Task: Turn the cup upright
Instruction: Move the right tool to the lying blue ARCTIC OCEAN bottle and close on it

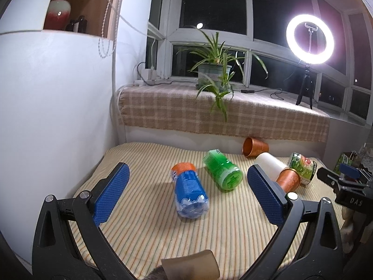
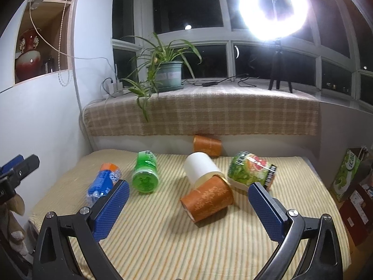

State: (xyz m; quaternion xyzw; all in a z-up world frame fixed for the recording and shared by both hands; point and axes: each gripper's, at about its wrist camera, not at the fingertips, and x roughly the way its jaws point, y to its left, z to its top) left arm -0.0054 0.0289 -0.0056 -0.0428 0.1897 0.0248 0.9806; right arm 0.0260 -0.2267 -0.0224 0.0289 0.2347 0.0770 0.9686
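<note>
An orange patterned paper cup point(image 2: 207, 198) lies on its side on the striped mat, base toward me, just ahead of my open right gripper point(image 2: 188, 186). It also shows in the left wrist view point(image 1: 288, 179), partly behind my right finger. A white cup point(image 2: 201, 166) lies against its rim. A second orange cup point(image 2: 207, 145) lies on its side at the back, also in the left wrist view point(image 1: 255, 146). My left gripper point(image 1: 185, 172) is open and empty, facing a blue bottle point(image 1: 190, 192).
A green bottle point(image 1: 222, 172) and a green-labelled container point(image 2: 250, 171) lie on the striped mat point(image 2: 163, 233). A plaid-covered sill point(image 2: 209, 112) holds a potted plant point(image 2: 167, 72) and a ring light point(image 2: 274, 11). Boxes point(image 2: 347, 175) stand right of the mat.
</note>
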